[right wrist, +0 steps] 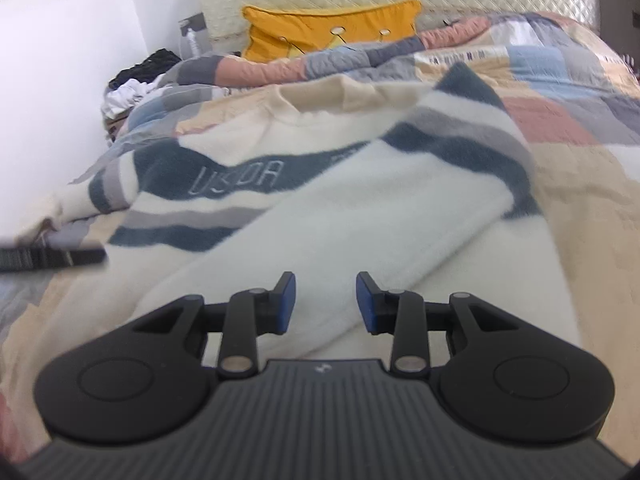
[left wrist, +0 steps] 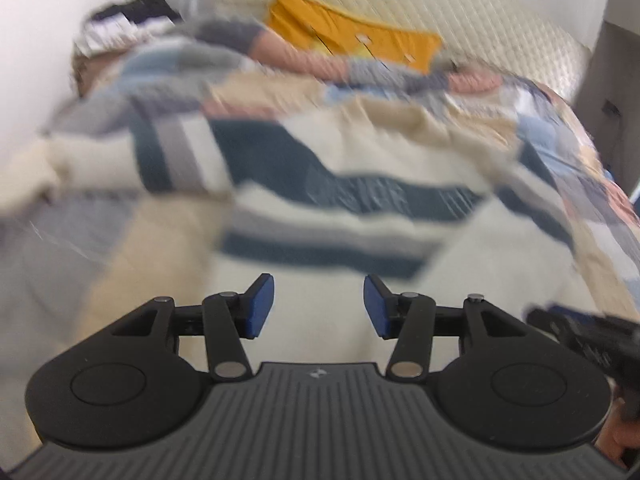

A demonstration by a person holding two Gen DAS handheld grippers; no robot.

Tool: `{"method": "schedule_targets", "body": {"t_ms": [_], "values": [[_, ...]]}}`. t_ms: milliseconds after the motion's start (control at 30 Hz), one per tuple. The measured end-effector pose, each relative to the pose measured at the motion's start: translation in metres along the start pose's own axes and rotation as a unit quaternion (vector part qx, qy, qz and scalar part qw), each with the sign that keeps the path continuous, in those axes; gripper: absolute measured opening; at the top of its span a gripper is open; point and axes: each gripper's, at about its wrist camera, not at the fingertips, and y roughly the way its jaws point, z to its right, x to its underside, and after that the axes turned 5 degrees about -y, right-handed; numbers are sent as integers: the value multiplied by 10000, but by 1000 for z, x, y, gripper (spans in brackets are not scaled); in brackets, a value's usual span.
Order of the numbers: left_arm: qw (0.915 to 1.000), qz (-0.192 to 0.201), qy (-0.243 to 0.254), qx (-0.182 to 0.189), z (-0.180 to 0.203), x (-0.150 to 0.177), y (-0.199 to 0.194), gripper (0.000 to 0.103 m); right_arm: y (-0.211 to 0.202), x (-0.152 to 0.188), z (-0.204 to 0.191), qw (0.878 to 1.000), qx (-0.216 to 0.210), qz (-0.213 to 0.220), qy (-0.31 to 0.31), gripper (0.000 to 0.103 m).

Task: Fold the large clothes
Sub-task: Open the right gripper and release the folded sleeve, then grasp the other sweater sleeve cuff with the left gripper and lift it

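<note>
Both the left gripper [left wrist: 319,306] and right gripper [right wrist: 326,303] are held wide above the striped sweater [right wrist: 340,216], blurred in the left view

Both wrist views low, near — sharing sweater [left wrist: 320,216] [right wrist: 320,208].

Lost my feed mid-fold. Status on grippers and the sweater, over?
Left gripper open, empty. Right gripper open, empty, over the folded-in sleeve. Striped sweater flat on quilt, one sleeve across. Nothing in the way.
</note>
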Motion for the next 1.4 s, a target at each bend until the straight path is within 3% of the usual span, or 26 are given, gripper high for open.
{"method": "schedule_targets", "body": {"t_ms": [233, 333, 467, 567, 667, 767, 967, 1233, 1300, 1400], "values": [[9953, 78, 92, -964, -70, -69, -5, 57, 9, 1, -7, 9996, -209, -46, -162, 36], [9878, 158, 396, -1495, -107, -93, -6, 57, 26, 12, -2, 9988, -214, -446, -31, 38], [9758, 119, 546, -2116, -171, -116, -6, 59, 30, 10, 3, 9979, -298, -546, 203, 38], [9733, -3, 497, -2241, -213, -122, -5, 62, 29, 9, 1, 9973, -286, -645, 222, 38], [9763, -143, 467, -2110, -243, -118, -4, 63, 28, 11, 1, 9972, -266, -668, 214, 38], [9737, -345, 901, -2062, -249, -106, 7, 64, 30, 9, 0, 9968, -219, -715, 269, 38], [9597, -753, 1665, -2135, -253, -68, 44, 64, 33, 7, -9, 9969, -23, -772, 176, 38], [9110, -640, 1946, -3578, -285, -49, 81, 61, 35, 7, -16, 9965, 214, -812, 51, 38], [8926, -651, 2202, -3879, -292, -49, 85, 28, 35, 6, -17, 9964, 241, -814, 48, 38], [8683, -471, 2341, -4349, -300, -62, 79, 16, 35, 6, -18, 9962, 267, -820, 66, 38]]}}
